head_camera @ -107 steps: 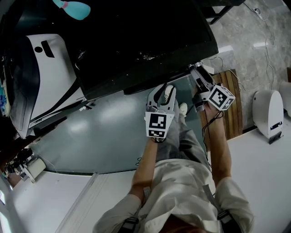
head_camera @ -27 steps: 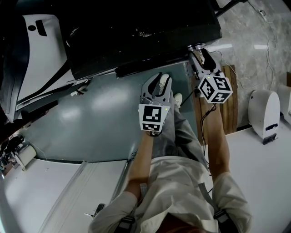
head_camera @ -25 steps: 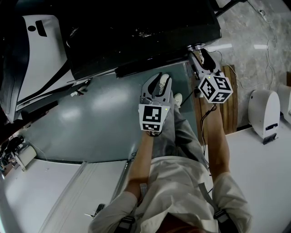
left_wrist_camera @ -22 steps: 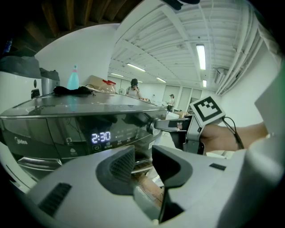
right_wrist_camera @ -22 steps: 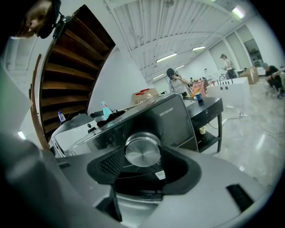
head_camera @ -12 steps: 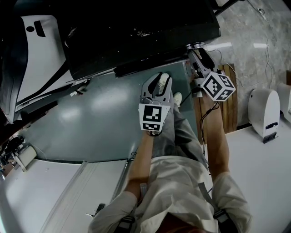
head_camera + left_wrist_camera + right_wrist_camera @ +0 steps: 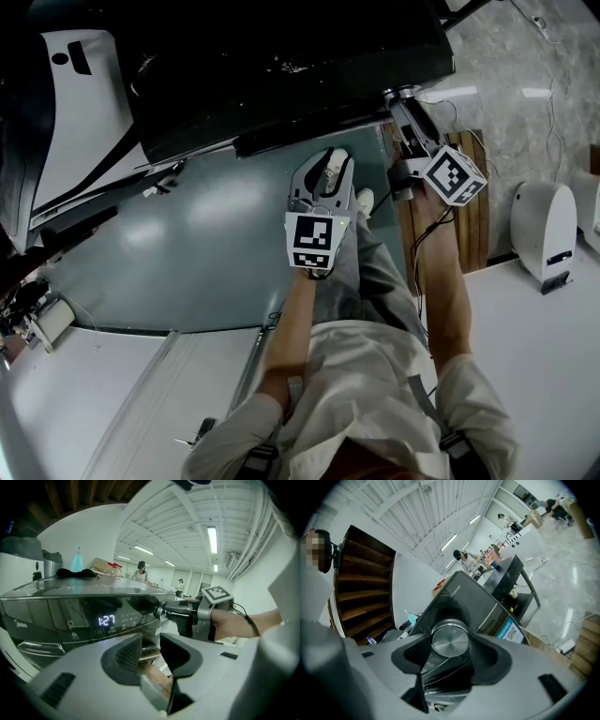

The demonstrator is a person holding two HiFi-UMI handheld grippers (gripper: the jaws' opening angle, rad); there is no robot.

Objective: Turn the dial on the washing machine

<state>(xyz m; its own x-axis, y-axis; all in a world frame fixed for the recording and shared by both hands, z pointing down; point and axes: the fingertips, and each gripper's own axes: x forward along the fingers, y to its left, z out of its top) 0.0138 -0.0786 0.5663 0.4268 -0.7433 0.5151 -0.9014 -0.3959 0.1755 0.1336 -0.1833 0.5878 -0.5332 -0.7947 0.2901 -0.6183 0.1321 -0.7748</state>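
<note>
At the right end of the front control panel of one dark grey, glossy-topped washing machine (image 7: 281,56) sits one round, brushed-silver metal dial (image 7: 450,640), its flat face shining inside a darker rim. Two grippers are in view. The right gripper (image 7: 451,652) has its two dark fingers pressed on the dial's rim from either side, and its marker cube is tilted. The left gripper (image 7: 151,652) hangs near the machine's front, to the left of the other, with its fingers spread a little and nothing between them. One lit display (image 7: 106,620) reading 1:27 glows left of the dial, and one teal bottle (image 7: 77,560) stands on the machine's top. Below, the floor (image 7: 206,244) is smooth grey-green, with one slatted wooden board (image 7: 472,220) to the right and pale stone beyond. Overhead runs a white ribbed ceiling (image 7: 197,508) with strip lights.
</note>
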